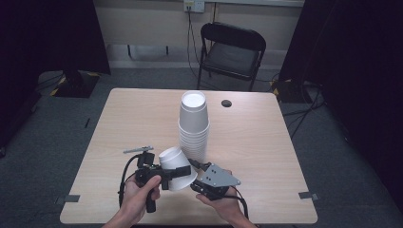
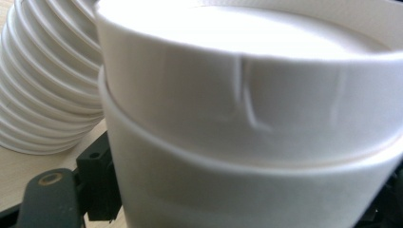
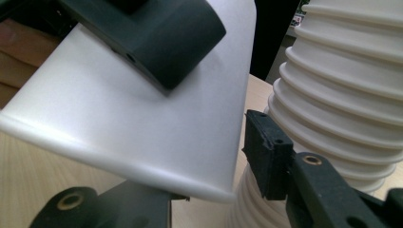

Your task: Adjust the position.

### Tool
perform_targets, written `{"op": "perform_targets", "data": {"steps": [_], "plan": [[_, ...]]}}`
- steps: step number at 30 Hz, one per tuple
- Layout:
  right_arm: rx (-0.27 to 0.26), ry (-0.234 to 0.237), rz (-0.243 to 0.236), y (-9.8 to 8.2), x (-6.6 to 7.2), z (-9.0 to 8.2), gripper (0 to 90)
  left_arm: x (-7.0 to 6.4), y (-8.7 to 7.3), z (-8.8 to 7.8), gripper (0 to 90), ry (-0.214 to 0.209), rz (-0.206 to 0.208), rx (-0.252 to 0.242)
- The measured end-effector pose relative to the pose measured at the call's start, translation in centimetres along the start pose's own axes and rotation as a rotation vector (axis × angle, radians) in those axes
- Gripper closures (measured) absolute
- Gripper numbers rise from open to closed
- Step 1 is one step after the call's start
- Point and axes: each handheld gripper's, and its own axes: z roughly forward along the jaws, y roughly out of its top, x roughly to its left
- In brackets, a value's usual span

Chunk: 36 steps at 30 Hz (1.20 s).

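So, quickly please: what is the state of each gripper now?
Left gripper: shut on the tilted white cups.
Right gripper: open, its jaws around the cups' rim, not pressing it.

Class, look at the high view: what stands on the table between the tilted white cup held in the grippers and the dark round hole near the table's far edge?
The tall stack of white cups stands there, as the high view shows.

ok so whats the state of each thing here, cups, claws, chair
held cups: two nested, tilted, off the table
cup stack: upside down on the table
left claw: shut on the held cups
right claw: open around the held cups' rim, one pad clear of it
folding chair: unfolded, nobody on it
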Motion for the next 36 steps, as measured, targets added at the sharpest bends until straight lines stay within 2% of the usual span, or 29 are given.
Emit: {"op": "perform_targets", "data": {"steps": [7, 14, 22, 27, 29, 36], "plan": [[-0.018, -0.008, -0.02, 0.0, 0.3, 0.1, 72.2, 0.0, -0.1, 0.2, 16.3, -0.015, -0.009, 0.008], [-0.034, -0.012, -0.014, 0.1, 0.1, -0.2, 76.6, -0.1, -0.2, 0.3, 16.0, -0.034, -0.02, 0.007], [-0.043, -0.001, -0.012, 0.3, -0.1, -0.4, 79.2, -0.1, -0.3, 0.4, 14.6, -0.057, 0.008, 0.006], [-0.045, 0.001, -0.011, 0.4, -0.2, -0.6, 80.9, 0.0, -0.4, 0.5, 14.0, -0.084, -0.005, -0.01], [-0.047, 0.002, -0.01, 0.5, -0.2, -0.7, 81.3, 0.0, -0.4, 0.5, 13.5, -0.091, 0.015, -0.003], [-0.048, 0.002, -0.011, 0.6, -0.4, -0.9, 82.2, 0.0, -0.4, 0.6, 13.3, -0.106, 0.014, -0.011]]}}
